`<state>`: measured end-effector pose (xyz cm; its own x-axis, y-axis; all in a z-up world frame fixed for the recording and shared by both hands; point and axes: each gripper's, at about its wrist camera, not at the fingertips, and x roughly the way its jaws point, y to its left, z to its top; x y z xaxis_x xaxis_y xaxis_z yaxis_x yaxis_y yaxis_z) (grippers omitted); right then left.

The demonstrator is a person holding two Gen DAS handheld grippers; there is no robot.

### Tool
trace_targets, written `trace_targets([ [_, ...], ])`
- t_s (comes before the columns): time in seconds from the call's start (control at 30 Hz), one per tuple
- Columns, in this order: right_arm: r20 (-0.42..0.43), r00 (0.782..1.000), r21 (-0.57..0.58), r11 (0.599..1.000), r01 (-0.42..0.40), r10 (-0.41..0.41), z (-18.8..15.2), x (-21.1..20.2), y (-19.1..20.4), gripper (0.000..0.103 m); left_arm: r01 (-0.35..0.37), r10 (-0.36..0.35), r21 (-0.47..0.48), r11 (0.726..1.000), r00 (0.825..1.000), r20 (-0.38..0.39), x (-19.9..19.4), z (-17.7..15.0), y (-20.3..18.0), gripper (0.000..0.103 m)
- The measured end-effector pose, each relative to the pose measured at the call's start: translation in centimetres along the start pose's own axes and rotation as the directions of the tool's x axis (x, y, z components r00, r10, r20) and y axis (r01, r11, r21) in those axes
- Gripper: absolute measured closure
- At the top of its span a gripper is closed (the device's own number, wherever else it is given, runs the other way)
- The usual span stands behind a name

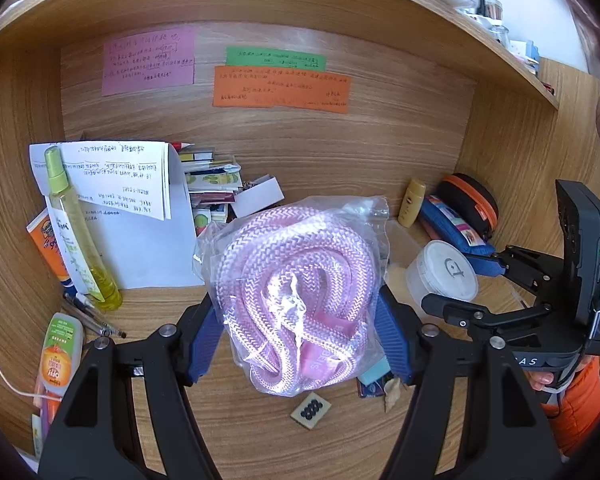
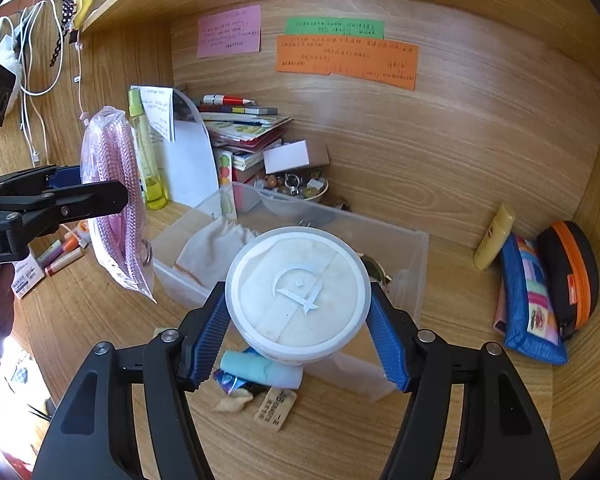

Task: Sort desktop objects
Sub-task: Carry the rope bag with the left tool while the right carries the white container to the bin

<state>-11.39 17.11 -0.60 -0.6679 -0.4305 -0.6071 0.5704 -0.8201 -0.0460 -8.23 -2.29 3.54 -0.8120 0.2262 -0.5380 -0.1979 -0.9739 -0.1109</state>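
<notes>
The left gripper [image 1: 296,320] has its blue fingers [image 1: 204,340] about half open and pressed on the sides of a clear bag of pink rope [image 1: 296,292], held up off the wooden table [image 1: 260,432]. In the right wrist view that bag hangs at 9 o'clock, just in front of a tall yellow spray bottle [image 2: 148,152].

The right gripper [image 2: 300,328] is likewise about half open, fingers [image 2: 388,348] clamped on a round white-lidded tub [image 2: 298,292] (a raised emblem on its lid), which it holds above a clear plastic bin [image 2: 404,248]. A cloth pouch [image 2: 212,248] lies inside the bin.

At 3 o'clock a blue patterned pouch [image 2: 528,304] leans against a black case with an orange zip [image 2: 572,276]. A pile of books [image 2: 248,132] stands at 12 o'clock, under coloured notes [image 2: 344,60] on the back panel.
</notes>
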Motion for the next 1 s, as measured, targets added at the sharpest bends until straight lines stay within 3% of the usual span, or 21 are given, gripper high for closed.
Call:
trace_targets([
  [0.33, -0.02, 1.0, 0.009, 1.0, -0.009, 0.009, 1.7, 2.7, -0.9, 0.04, 0.007, -0.007, -0.017, 1.0, 1.0, -0.01, 2.7, 1.2, 0.5, 0.034],
  [1.0, -0.118, 0.992, 0.017, 0.998, 0.058, -0.055, 3.0, 9.2, -2.0, 0.04, 0.01, -0.016, -0.037, 0.999, 0.99, -0.142, 10.2, 1.0, 1.9, 0.034],
])
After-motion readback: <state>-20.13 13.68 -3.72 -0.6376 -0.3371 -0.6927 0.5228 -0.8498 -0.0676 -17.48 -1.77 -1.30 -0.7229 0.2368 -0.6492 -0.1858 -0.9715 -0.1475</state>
